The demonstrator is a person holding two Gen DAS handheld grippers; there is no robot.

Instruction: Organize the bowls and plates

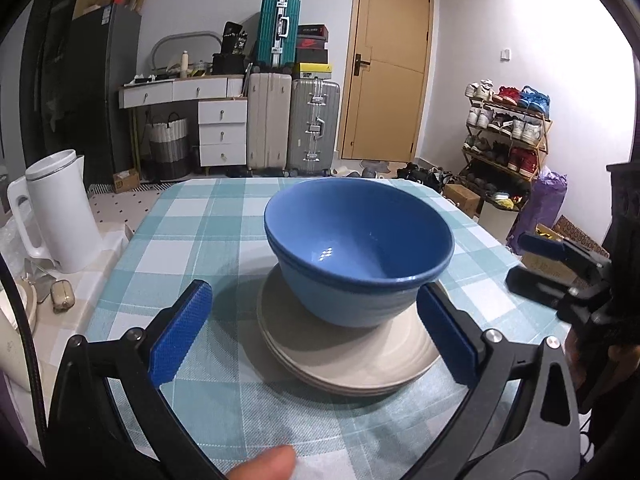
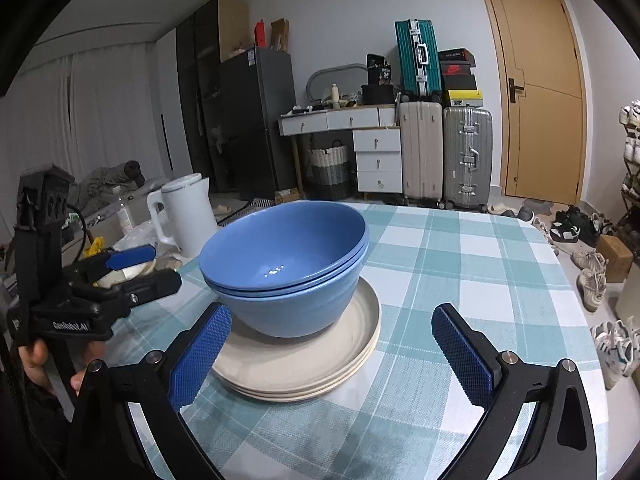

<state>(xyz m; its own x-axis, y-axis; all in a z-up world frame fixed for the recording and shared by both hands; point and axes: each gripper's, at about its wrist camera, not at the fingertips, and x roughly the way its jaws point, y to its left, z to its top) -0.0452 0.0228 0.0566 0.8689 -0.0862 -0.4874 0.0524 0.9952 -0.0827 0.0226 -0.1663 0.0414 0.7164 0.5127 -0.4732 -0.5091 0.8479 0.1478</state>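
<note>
Bowls (image 2: 284, 268) nested on stacked plates (image 2: 304, 360) sit near both grippers (image 1: 316, 334) (image 2: 332, 350) – tongs spread wide, pinching nothing – so a stray nudge could topple them.

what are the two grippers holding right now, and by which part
Nothing. Both the left gripper and the right gripper are open, their fingers clear of the blue bowls stacked on the plates.

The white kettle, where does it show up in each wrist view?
Left wrist: white kettle at the far left edge, left of the blue bowls.
Right wrist: kettle left of centre, behind the bowls.
Shared landmark: teal suitcase.
</note>
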